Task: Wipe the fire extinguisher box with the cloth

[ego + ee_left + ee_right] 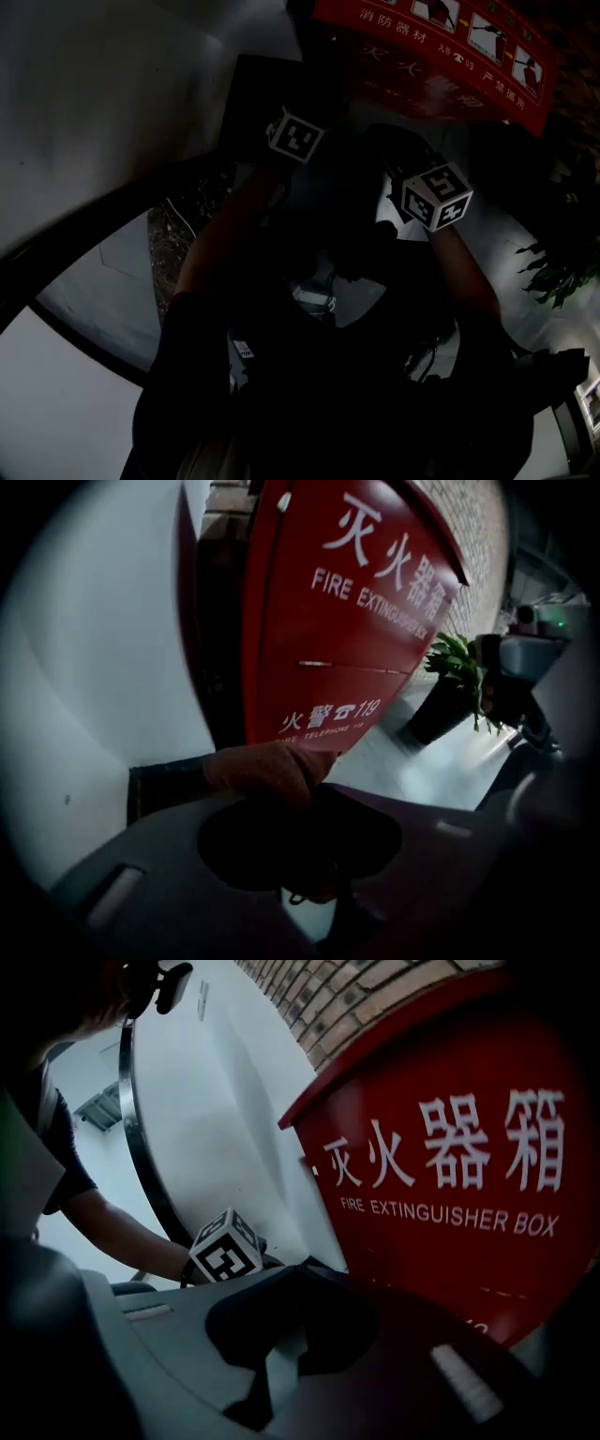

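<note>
Approach step: left tool clamped on the orange cloth, near the lower front edge of the red fire extinguisher box; right tool closed, empty; next, the cloth probably needs pressing against the box front.

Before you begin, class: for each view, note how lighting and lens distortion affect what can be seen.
Head view: badly underexposed, mostly black; the box shows only dim red. Left gripper view: fisheye bows the box's edges, the corners are vignetted, and the cloth is dim. Right gripper view: the box lettering is bright and sharp, and the right claw lies in shadow.
</note>
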